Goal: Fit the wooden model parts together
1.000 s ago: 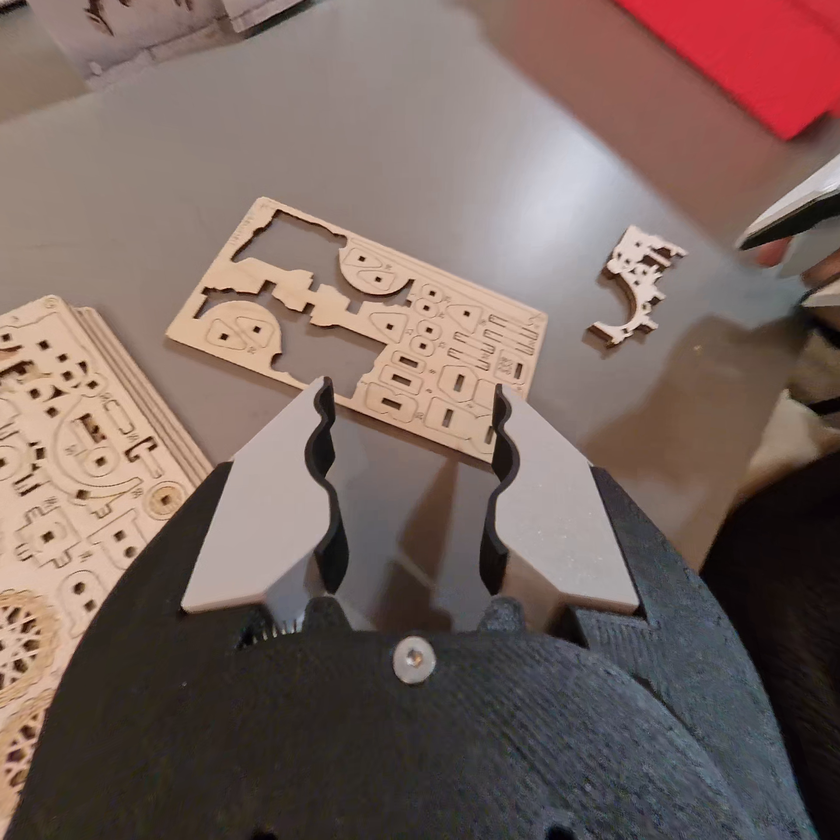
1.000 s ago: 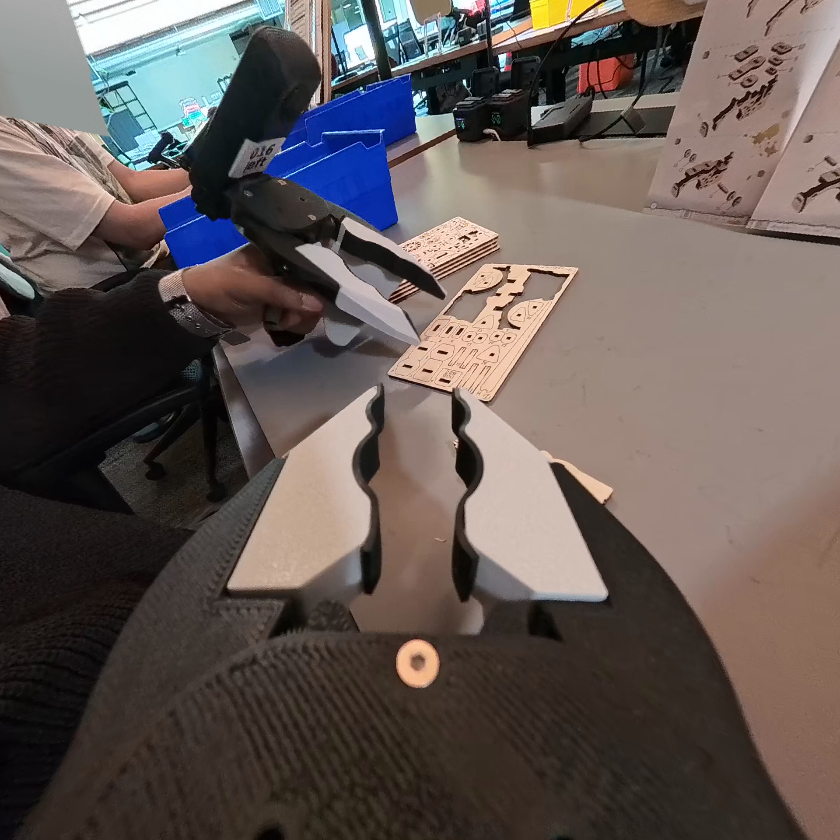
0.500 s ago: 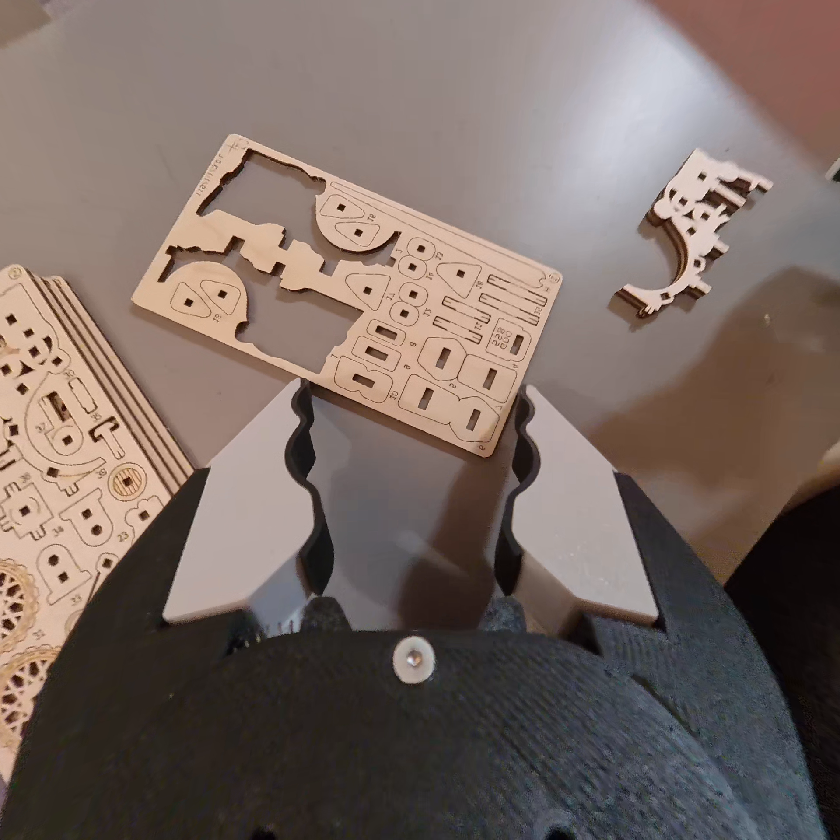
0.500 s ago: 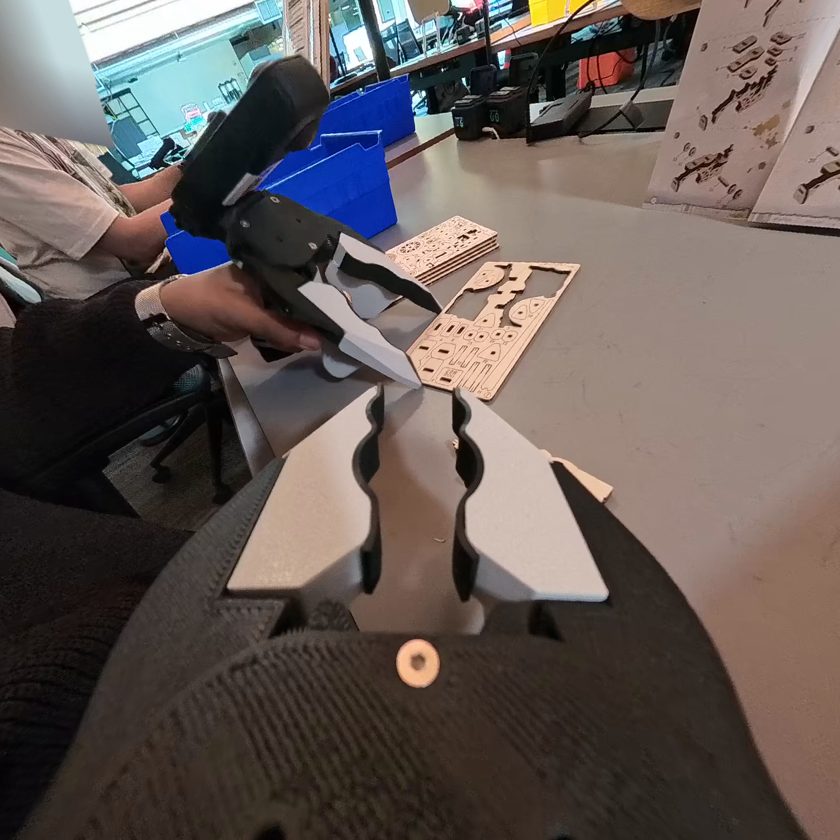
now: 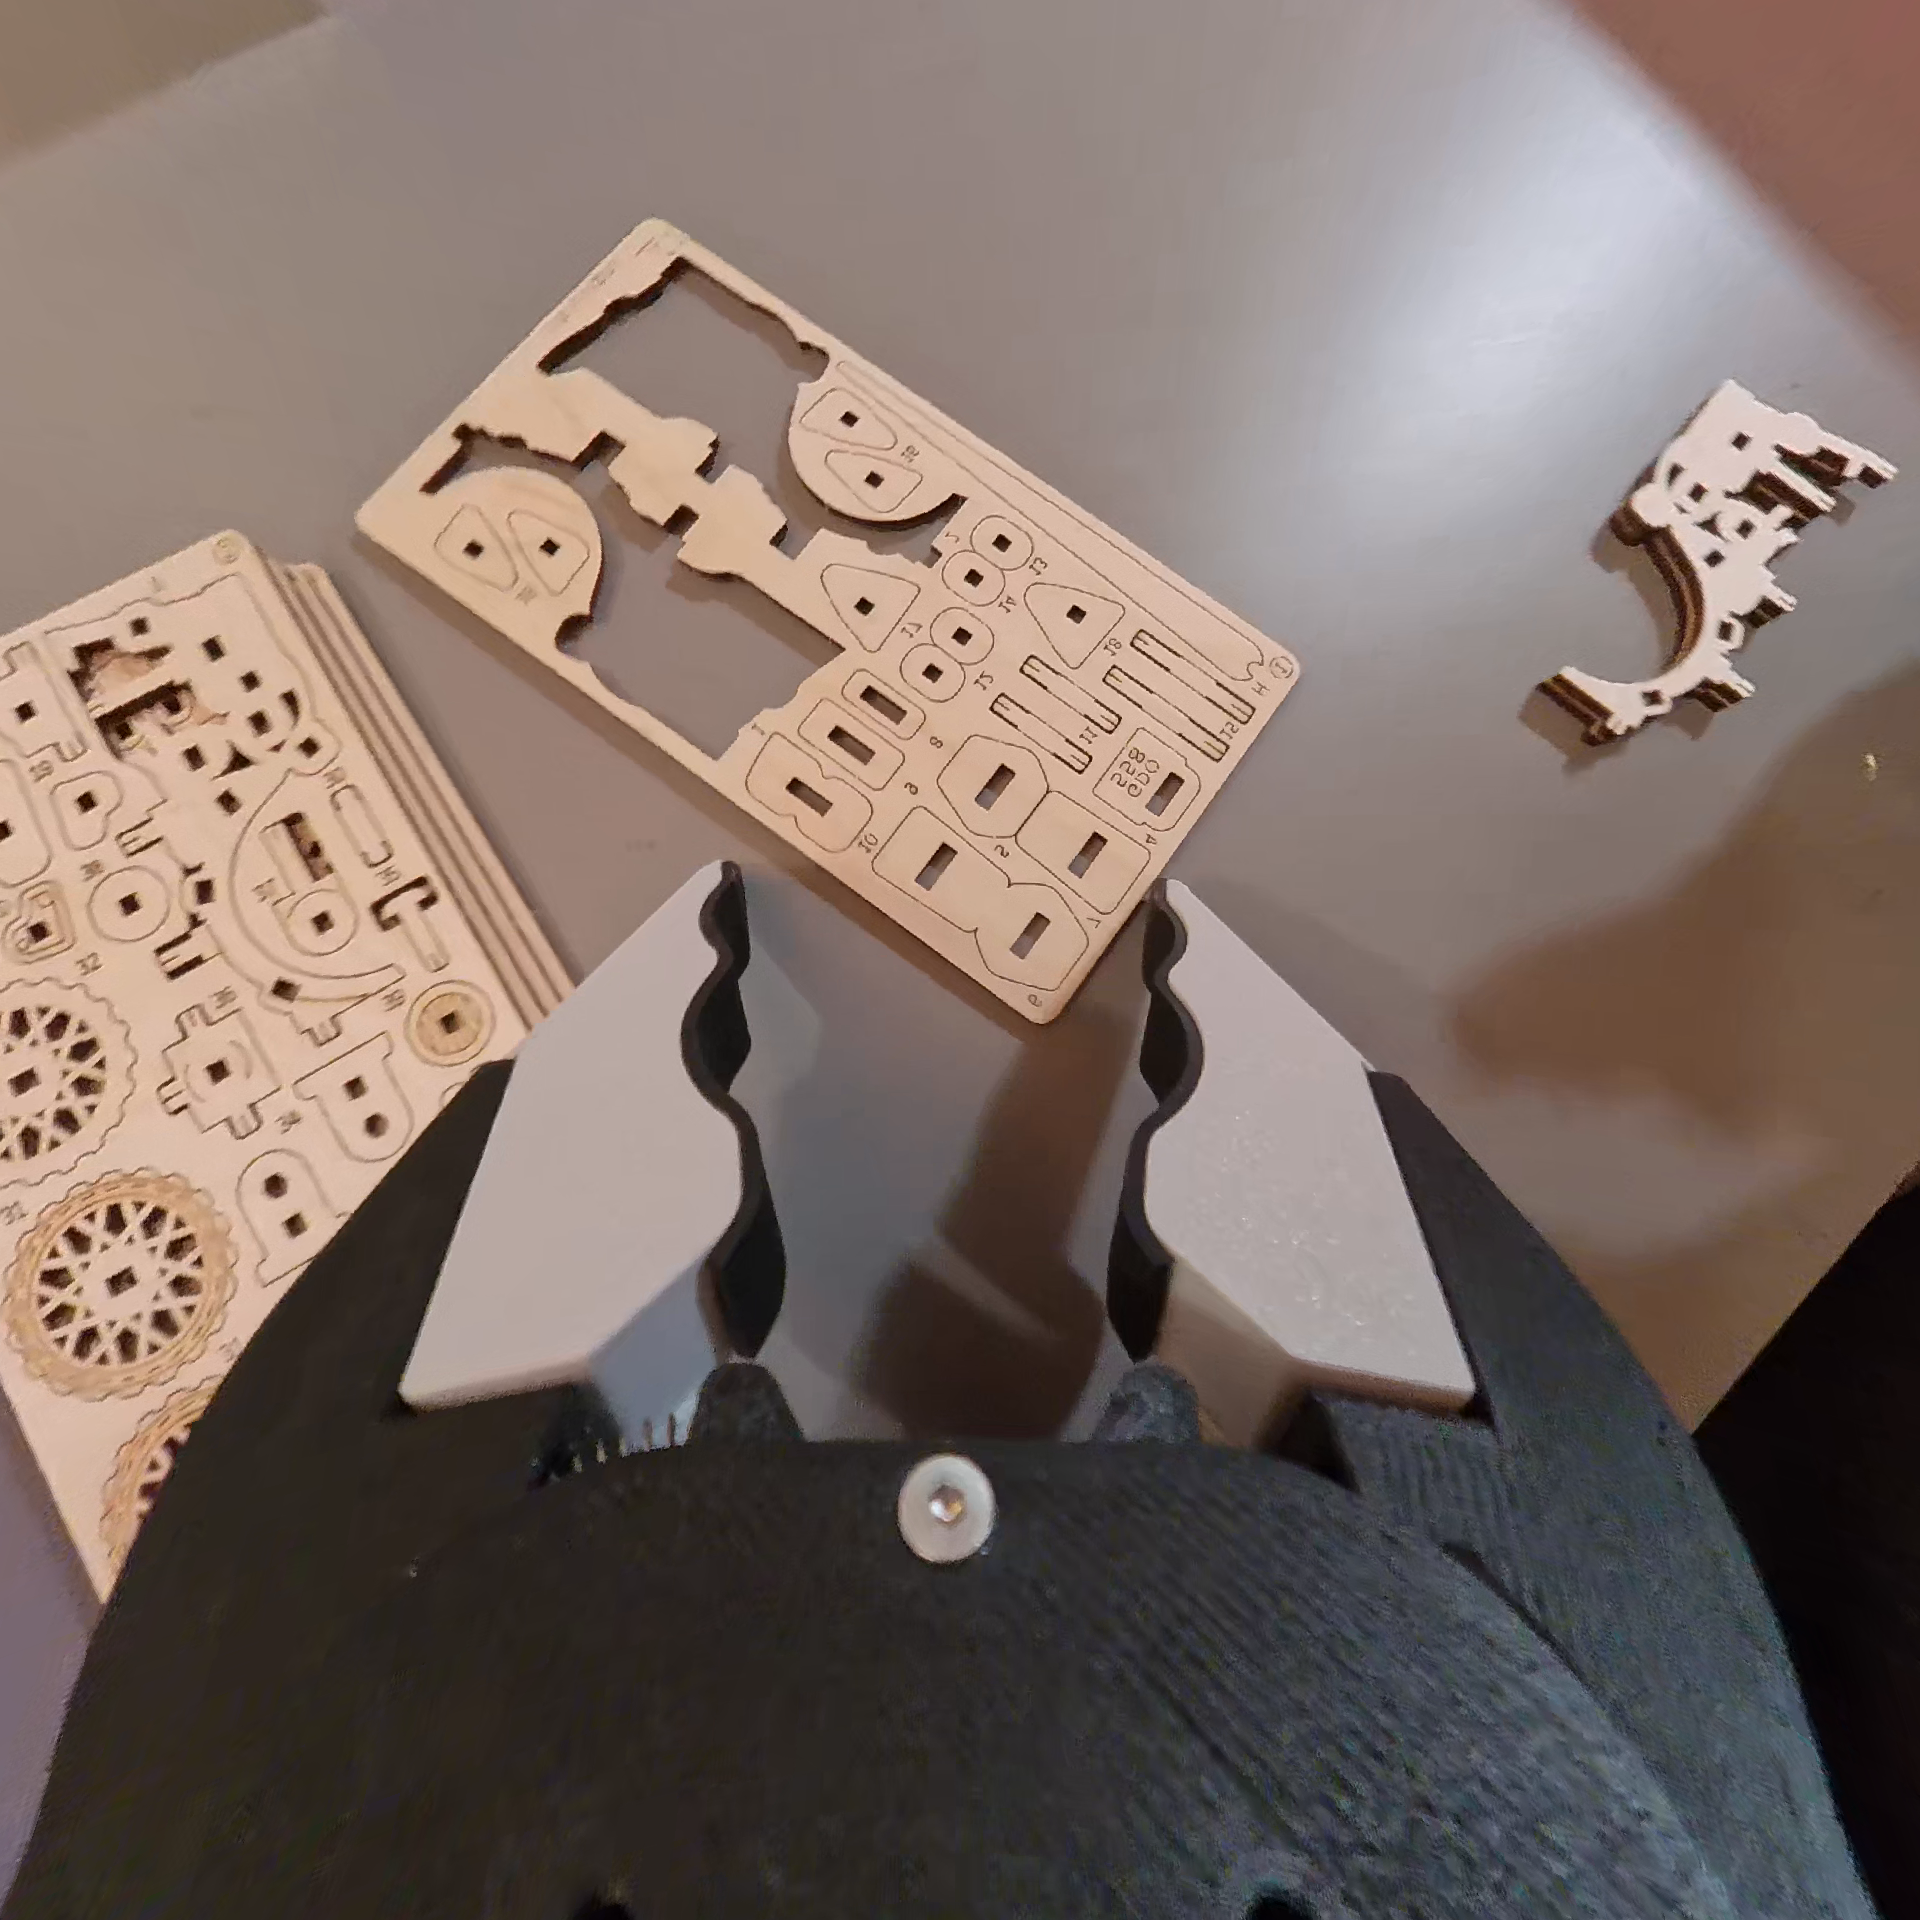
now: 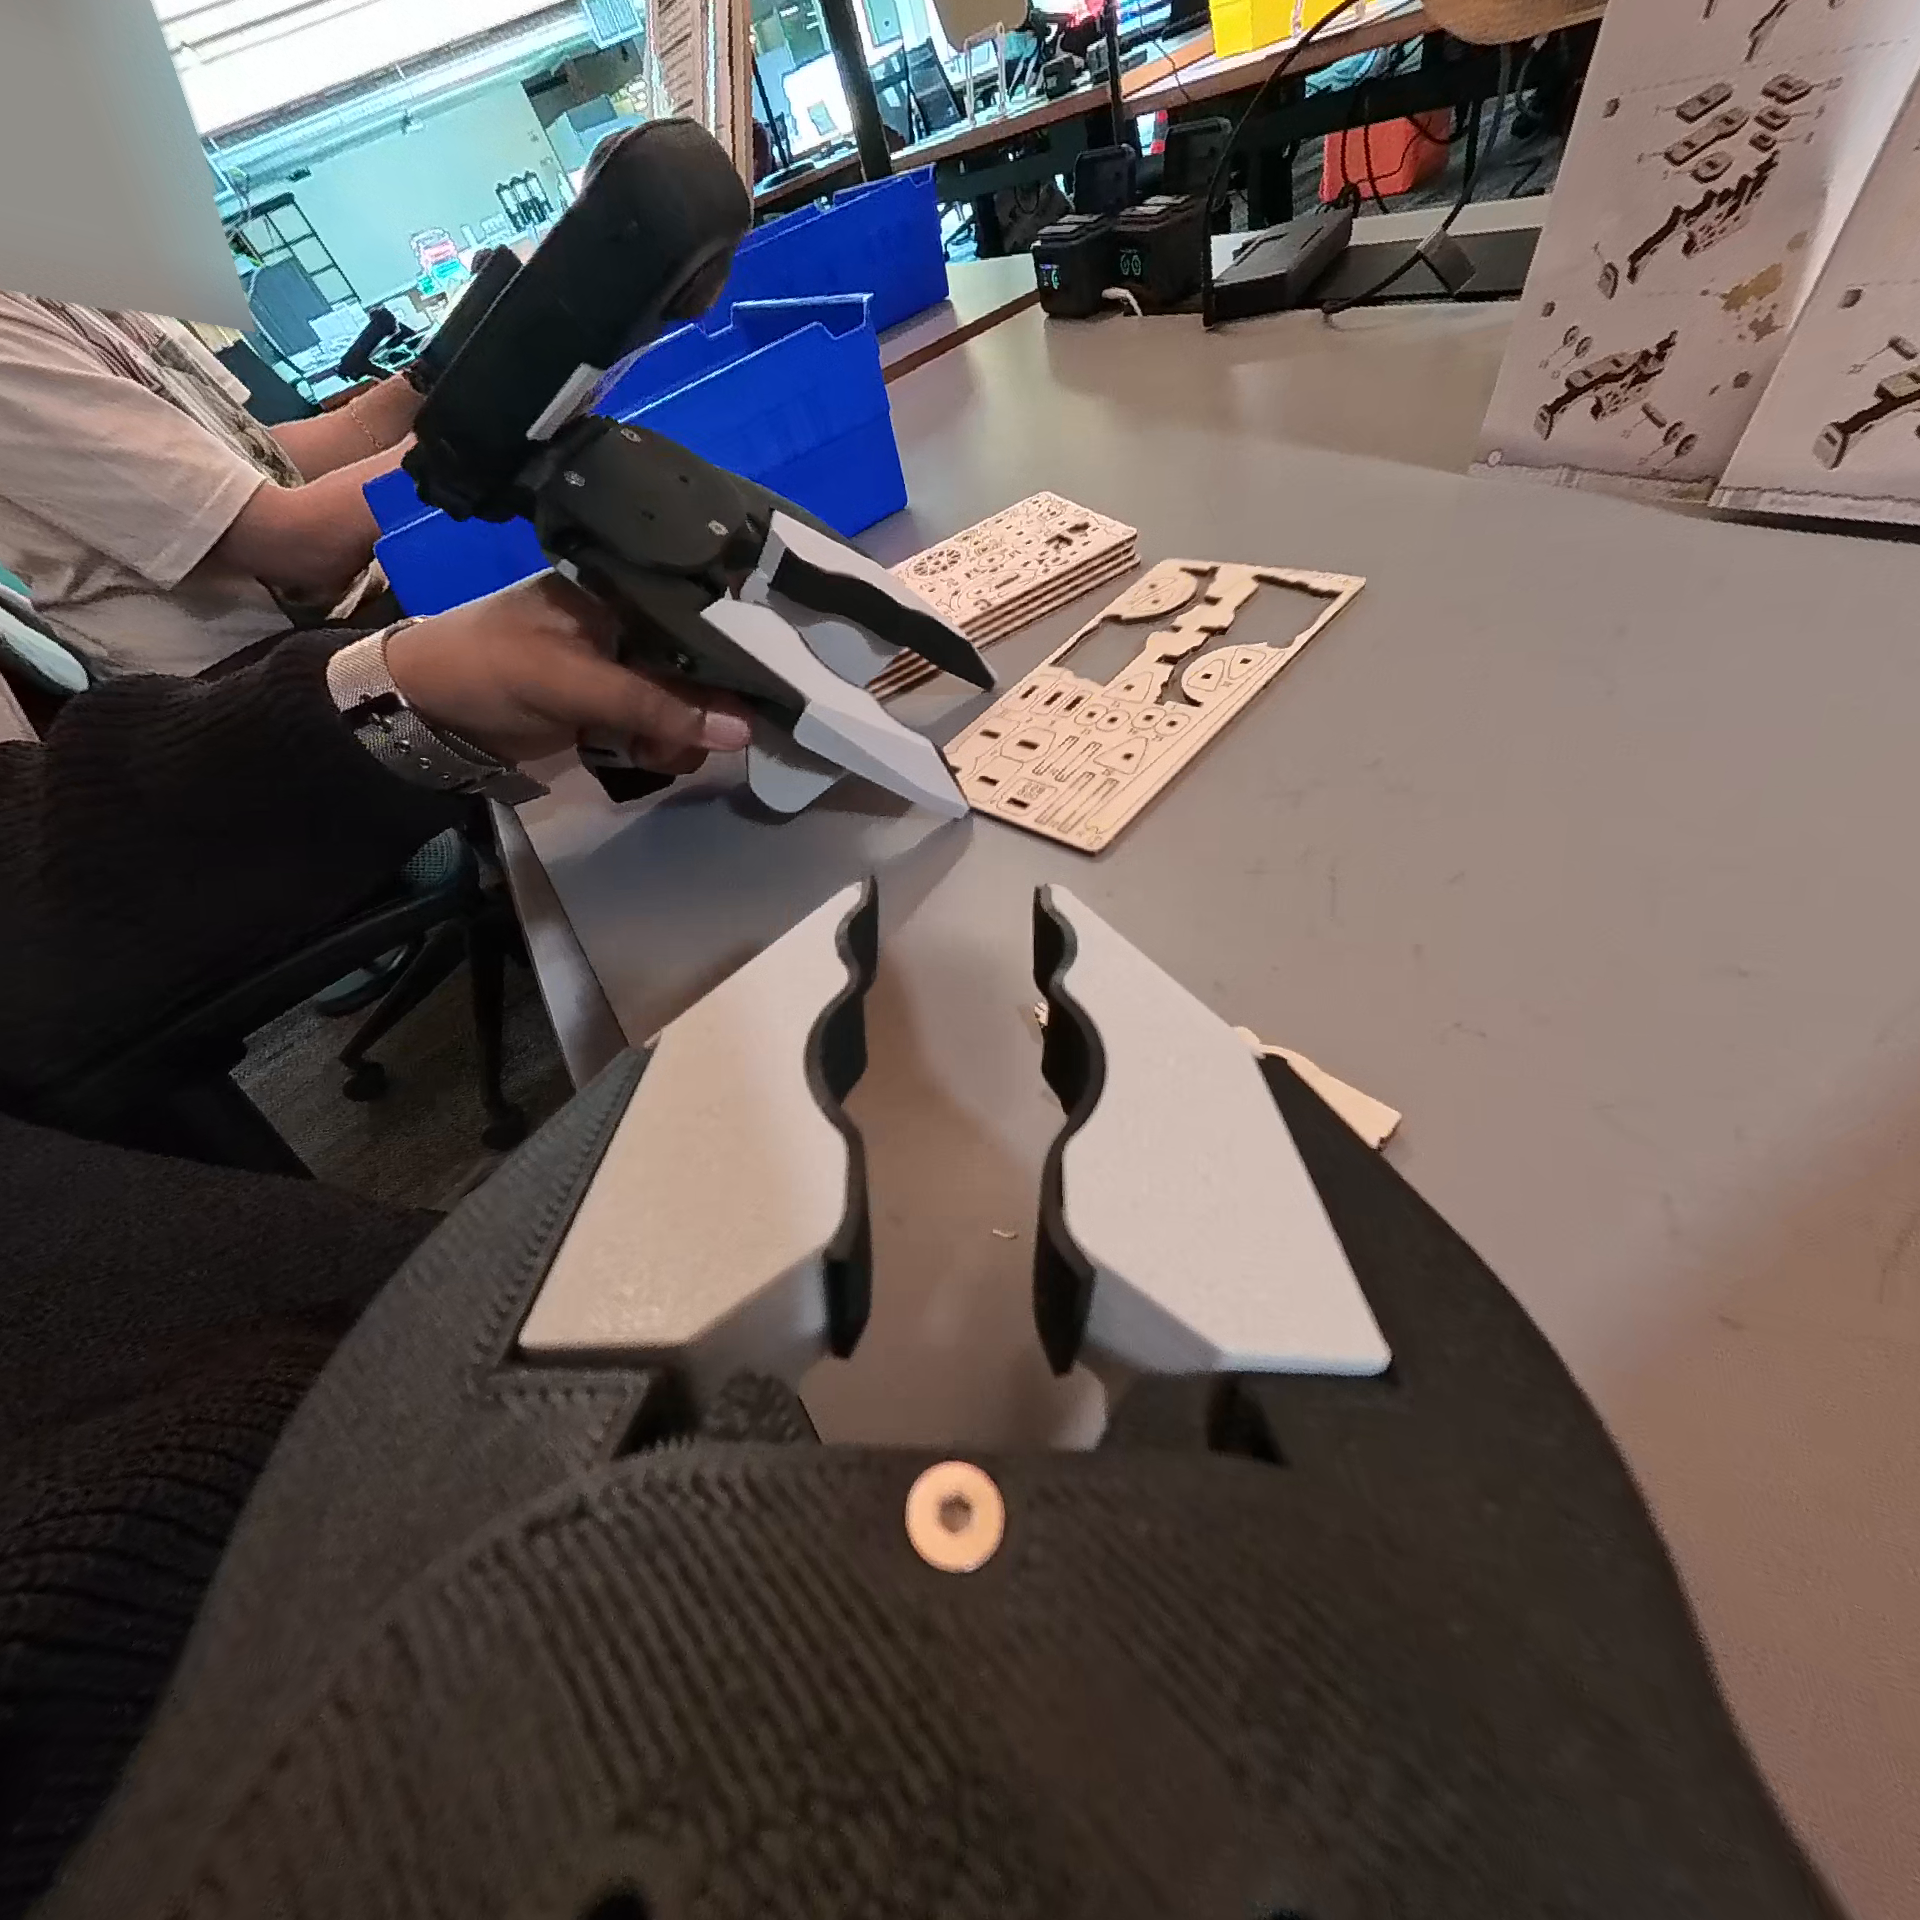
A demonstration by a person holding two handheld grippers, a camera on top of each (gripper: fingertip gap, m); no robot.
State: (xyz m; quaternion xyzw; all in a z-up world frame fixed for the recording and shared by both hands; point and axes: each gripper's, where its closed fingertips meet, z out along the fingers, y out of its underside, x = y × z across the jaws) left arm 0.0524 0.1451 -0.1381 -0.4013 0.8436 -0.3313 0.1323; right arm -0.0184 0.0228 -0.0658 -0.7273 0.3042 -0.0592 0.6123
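Note:
A single wooden parts sheet [image 5: 831, 613] with several cut-outs lies flat on the grey table; it also shows in the right wrist view [image 6: 1153, 696]. My left gripper [image 5: 943, 883] is open and empty, its tips just at the sheet's near edge. In the right wrist view the left gripper [image 6: 961, 738] hovers low beside the sheet. A small assembled wooden piece [image 5: 1714, 592] with a curved edge lies to the right of the sheet. My right gripper [image 6: 954, 899] is open and empty above the table. The wooden piece [image 6: 1340, 1096] peeks out beside its right finger.
A stack of wooden sheets [image 5: 197, 925] lies at the left, also seen in the right wrist view [image 6: 1013, 566]. Blue bins [image 6: 769, 416] stand behind. Instruction pages [image 6: 1714, 260] stand at the back right. Another person [image 6: 114, 488] sits at the left. The table edge [image 6: 540, 935] runs near me. My right tips are roughly 6 centimetres from the small assembled wooden piece [image 5: 1714, 592].
My left gripper has moved forward and down toward the single sheet's near edge and opened wider. The right gripper has hardly moved.

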